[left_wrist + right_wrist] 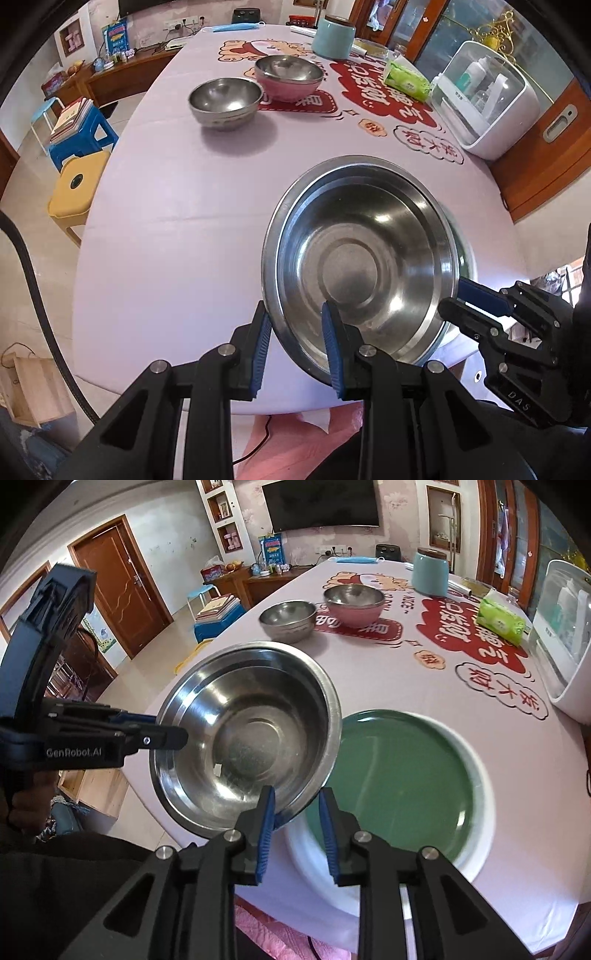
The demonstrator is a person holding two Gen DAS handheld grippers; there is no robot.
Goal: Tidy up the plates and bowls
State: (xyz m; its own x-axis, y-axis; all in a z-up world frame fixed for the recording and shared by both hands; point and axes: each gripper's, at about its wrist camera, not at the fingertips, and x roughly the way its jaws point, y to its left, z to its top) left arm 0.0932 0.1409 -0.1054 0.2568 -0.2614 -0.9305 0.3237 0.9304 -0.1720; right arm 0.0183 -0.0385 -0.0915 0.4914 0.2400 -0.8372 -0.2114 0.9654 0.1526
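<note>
We hold the large steel bowl (245,734) between us, above the near edge of the bench (177,229) and tilted. On the left, our left gripper (295,343) is clamped on its rim, one pad outside the wall and one inside. Farther right, the right gripper (297,821) straddles the opposite rim; one pad touches the inside wall while the other stands off, so it looks parted rather than biting. Right of the bowl lies the green plate (402,786), flat on the bench and partly under the bowl's edge.

We judge the bowl light and rigid, but polished and slick, so a thin rim pinch may slip or swing; the rolled lip is the only sensible hold. The plate looks like ceramic, heavier and chippable.

Both grippers point steeply down from the near side, facing each other across the bowl. Two smaller bowls, steel (225,99) and pink (288,77), wait well beyond.
</note>
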